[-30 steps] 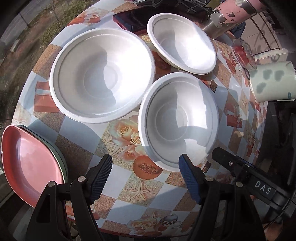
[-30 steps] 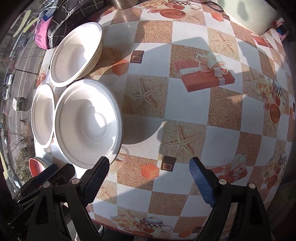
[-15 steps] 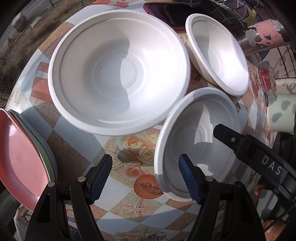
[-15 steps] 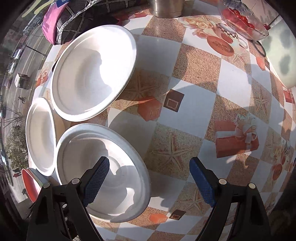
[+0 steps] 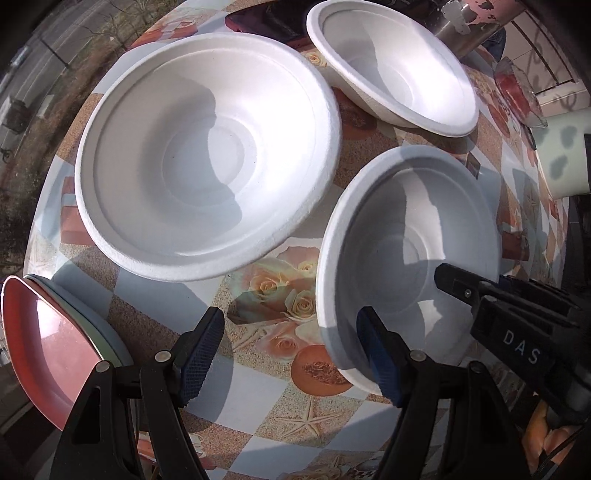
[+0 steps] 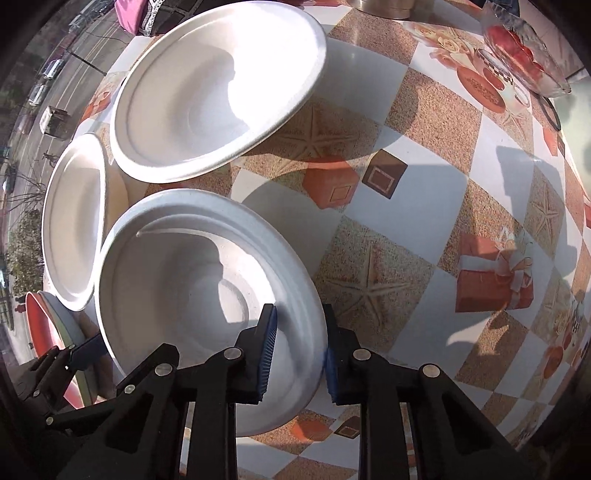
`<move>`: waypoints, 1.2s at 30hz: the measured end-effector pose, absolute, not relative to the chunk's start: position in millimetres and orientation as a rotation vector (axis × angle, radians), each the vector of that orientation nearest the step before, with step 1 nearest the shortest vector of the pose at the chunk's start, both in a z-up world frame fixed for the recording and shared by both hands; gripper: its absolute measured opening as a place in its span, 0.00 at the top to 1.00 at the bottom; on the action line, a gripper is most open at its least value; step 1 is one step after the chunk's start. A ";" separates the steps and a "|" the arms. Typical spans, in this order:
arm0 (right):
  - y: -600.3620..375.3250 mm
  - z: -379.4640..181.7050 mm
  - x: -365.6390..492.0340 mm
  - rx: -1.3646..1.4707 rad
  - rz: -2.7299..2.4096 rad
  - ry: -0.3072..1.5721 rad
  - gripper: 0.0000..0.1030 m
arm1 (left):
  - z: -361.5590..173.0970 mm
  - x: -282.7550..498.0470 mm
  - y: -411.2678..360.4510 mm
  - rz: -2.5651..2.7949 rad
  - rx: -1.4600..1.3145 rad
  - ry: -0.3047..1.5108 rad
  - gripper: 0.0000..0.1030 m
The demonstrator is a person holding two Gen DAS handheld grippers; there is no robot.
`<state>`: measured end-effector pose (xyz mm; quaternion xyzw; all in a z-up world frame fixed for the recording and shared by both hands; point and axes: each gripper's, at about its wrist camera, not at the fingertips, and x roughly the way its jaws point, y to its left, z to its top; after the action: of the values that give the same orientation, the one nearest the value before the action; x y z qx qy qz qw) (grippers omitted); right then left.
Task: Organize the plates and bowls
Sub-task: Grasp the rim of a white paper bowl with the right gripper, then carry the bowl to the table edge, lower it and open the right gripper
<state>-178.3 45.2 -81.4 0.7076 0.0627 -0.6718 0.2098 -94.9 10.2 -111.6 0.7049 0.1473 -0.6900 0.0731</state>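
Three white foam bowls stand on the patterned table. The near bowl (image 6: 207,280) is the same one as the right-hand bowl (image 5: 410,236) in the left wrist view. My right gripper (image 6: 299,350) is shut on its rim, one finger inside and one outside. My left gripper (image 5: 291,354) is open; its right finger sits at this bowl's near rim. The large bowl (image 5: 207,147) lies ahead of the left gripper. The third bowl (image 5: 395,62) is farther back. A stack of plates, pink on top (image 5: 48,354), sits at the left edge.
A metal pot (image 5: 465,26) and a glass dish of red fruit (image 6: 524,55) stand at the far side. A pale cup (image 5: 565,155) is at the right. The tablecloth (image 6: 424,229) lies open to the right of the bowls.
My right gripper moved in and shut on the near bowl's rim. My left gripper shifted slightly, so its right finger now meets that bowl's near rim.
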 end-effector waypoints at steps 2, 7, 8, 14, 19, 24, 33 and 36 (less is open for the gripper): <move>56.0 -82.0 -166.3 1.967 -1.851 0.177 0.76 | -107.7 -95.5 19.8 -2.124 2.133 0.326 0.25; 75.2 -86.1 -146.5 1.988 -1.830 0.140 0.76 | -96.1 -97.8 45.3 -2.233 2.156 0.123 0.25; 77.6 -87.0 -144.4 1.994 -1.826 0.125 0.76 | -95.2 -98.8 49.1 -2.249 2.164 0.107 0.25; 96.3 -91.4 -148.8 2.015 -1.838 0.014 0.76 | -103.1 -117.3 61.6 -2.256 2.225 0.117 0.25; 108.3 -89.9 -164.7 2.006 -1.860 -0.005 0.76 | -116.4 -130.8 61.8 -2.230 2.241 0.141 0.47; 95.6 -90.9 -144.2 2.013 -1.845 0.070 0.77 | -118.7 -127.6 81.1 -2.264 2.302 0.062 0.72; 130.9 -101.7 -49.1 2.122 -1.822 -0.059 0.77 | -124.1 -55.3 134.0 -2.329 2.461 -0.296 0.73; 145.9 -106.4 -16.9 2.171 -1.834 -0.103 0.76 | -129.1 -29.1 147.5 -2.326 2.540 -0.379 0.73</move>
<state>-16.9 145.9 -106.4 0.7550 -0.0360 -0.6377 0.1485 -29.1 147.5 -129.1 0.7235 -0.1080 -0.6625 -0.1612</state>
